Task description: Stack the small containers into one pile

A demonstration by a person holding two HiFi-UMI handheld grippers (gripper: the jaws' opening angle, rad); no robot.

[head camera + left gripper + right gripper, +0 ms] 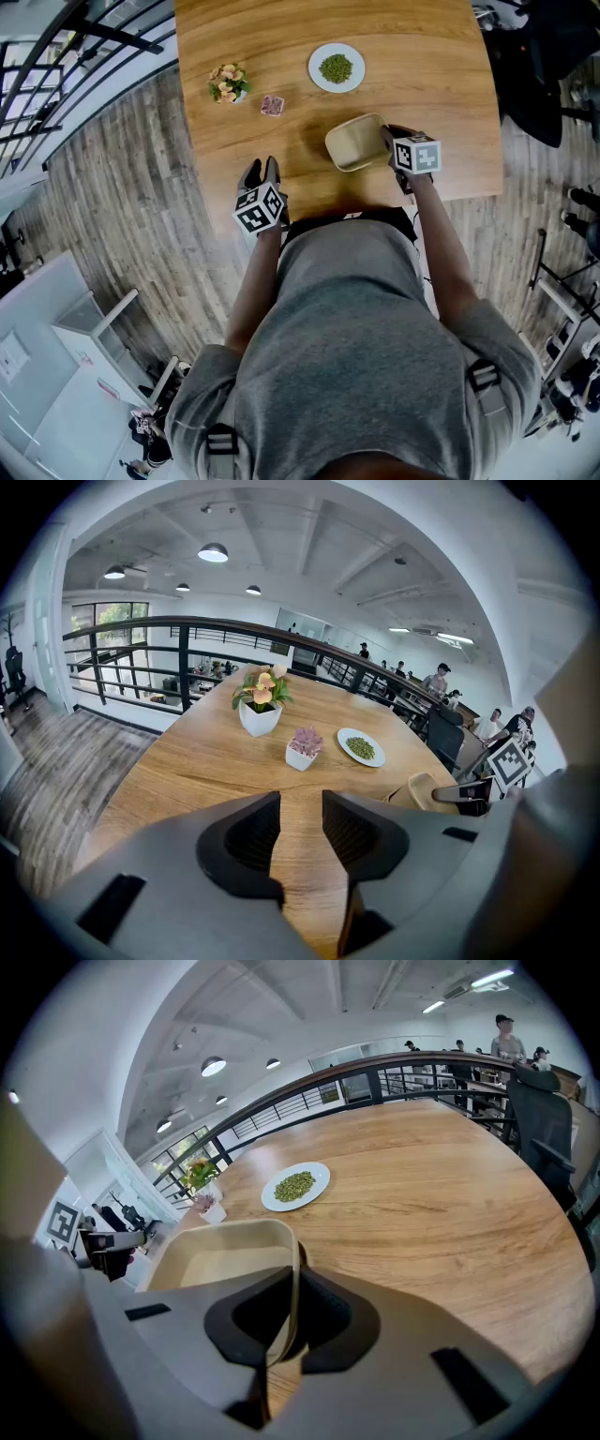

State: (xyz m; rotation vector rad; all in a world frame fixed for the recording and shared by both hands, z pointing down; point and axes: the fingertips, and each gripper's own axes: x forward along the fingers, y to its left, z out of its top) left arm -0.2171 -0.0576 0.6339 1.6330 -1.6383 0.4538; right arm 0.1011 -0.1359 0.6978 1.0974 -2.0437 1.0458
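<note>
The right gripper (289, 1312) is pinched tight on the thin side wall of 1 small container (354, 142). 1 jaw is inside the wall and 1 is outside. The container is on the near part of the wooden table (422, 75), just in front of the person. It looks a bit tipped, but I cannot tell if it is lifted off the wood.

The left gripper (300, 832) has its jaws apart with nothing between them. It hangs over the near edge of the table, well apart from the container.

I think this is the carrying step. Next, the container has to go over another one and come down straight so it sits inside. No second container shows here, so that has to be found first.

The container is tan, smooth and dull, a box shape with round corners and an open top. The table is shiny wood with long stripes. Farther back are a round white plate (317, 75) of small green bits, a white pot of flowers (229, 82) and a tiny pot with a pink plant (272, 105)
</note>
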